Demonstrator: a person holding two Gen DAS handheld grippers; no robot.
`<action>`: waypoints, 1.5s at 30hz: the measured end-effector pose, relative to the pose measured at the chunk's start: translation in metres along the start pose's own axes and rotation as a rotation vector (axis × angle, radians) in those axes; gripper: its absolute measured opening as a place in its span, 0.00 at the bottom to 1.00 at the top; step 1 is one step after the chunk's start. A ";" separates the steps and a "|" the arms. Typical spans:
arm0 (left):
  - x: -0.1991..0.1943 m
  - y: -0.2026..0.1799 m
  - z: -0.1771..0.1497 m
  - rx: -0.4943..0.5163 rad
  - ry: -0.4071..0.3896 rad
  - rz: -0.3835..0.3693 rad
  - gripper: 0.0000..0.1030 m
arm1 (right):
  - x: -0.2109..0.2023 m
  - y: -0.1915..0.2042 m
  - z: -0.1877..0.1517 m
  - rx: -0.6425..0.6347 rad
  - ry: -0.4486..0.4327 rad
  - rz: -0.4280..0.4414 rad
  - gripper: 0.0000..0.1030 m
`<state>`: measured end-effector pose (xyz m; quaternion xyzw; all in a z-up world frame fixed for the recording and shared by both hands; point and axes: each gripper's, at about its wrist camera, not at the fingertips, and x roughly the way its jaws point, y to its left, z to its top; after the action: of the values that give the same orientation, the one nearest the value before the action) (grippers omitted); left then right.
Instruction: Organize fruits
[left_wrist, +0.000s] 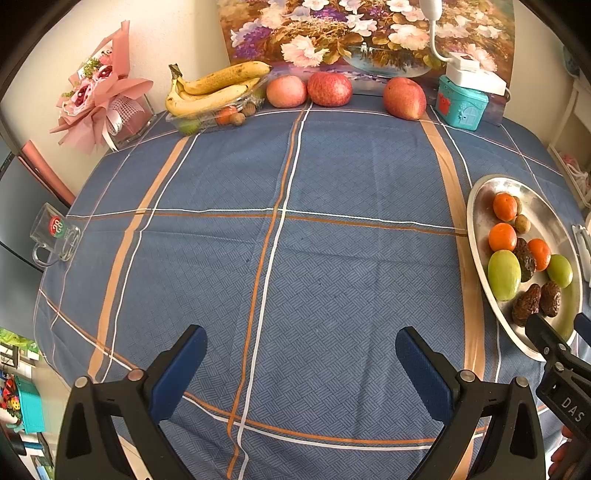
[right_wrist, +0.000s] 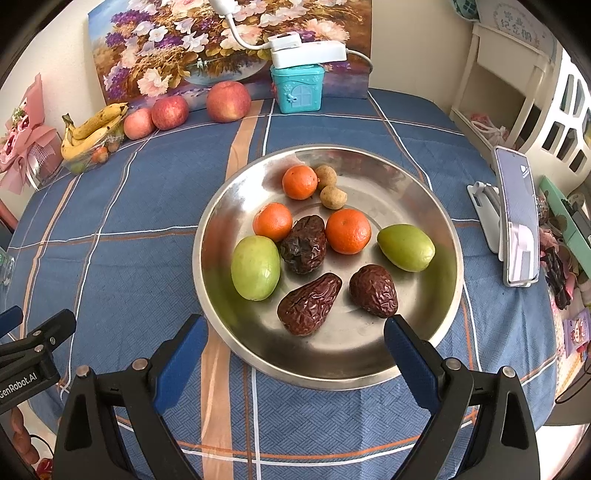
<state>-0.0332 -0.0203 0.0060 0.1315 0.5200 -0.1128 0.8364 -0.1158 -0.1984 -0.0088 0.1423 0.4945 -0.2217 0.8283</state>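
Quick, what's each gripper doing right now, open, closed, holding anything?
Left gripper: open, holding nothing, above the bare tablecloth.
Right gripper: open, holding nothing, at the near rim of the metal plate.

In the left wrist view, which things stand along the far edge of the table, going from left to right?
Pink bouquet → bananas → pale apple → red apple → third apple → teal box.
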 end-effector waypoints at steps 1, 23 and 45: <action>0.000 0.000 0.000 0.000 0.000 0.000 1.00 | 0.000 0.000 0.000 -0.001 0.001 0.001 0.93; 0.001 0.000 -0.001 -0.002 0.001 0.001 1.00 | 0.004 0.003 0.000 -0.013 0.010 0.001 0.93; 0.002 0.000 0.000 0.000 0.001 0.001 1.00 | 0.005 0.003 0.000 -0.017 0.014 0.004 0.93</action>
<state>-0.0326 -0.0202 0.0042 0.1316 0.5206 -0.1123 0.8361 -0.1122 -0.1968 -0.0134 0.1378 0.5018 -0.2150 0.8264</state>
